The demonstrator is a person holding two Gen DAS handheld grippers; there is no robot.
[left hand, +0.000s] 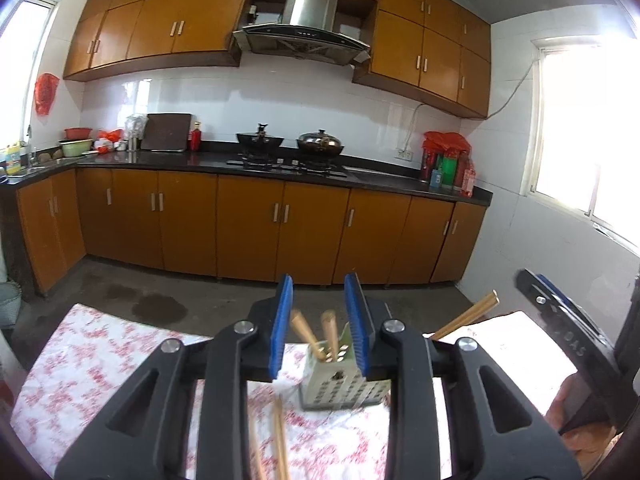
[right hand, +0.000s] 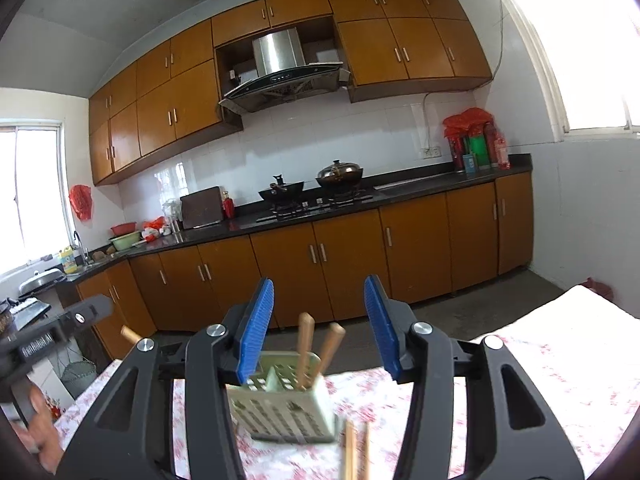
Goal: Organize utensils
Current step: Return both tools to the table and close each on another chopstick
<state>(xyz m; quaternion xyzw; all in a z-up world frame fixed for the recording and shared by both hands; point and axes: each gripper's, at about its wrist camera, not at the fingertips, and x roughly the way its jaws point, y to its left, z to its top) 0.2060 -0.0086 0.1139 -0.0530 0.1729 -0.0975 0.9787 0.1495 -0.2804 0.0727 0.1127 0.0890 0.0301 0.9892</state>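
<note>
A pale green slotted utensil holder (left hand: 340, 384) (right hand: 284, 400) stands on a table with a red-and-white floral cloth (left hand: 100, 360) (right hand: 540, 364). Two wooden chopsticks (left hand: 316, 332) (right hand: 316, 346) stand in it. Loose chopsticks (left hand: 276, 444) (right hand: 352, 452) show blurred near the holder at the lower edge of each view; whether they lie on the cloth or are held I cannot tell. My left gripper (left hand: 320, 292) is open and empty, above and behind the holder. My right gripper (right hand: 320, 294) is open and empty, also above the holder. In the left wrist view, chopstick ends (left hand: 468, 316) point up at the right beside the other gripper (left hand: 560, 320).
Beyond the table is bare floor, then brown kitchen cabinets (left hand: 248, 220) with a dark counter, a stove with two pots (left hand: 320, 144) and a range hood. Windows sit at both sides. The left gripper's body (right hand: 52, 332) shows at the left of the right wrist view.
</note>
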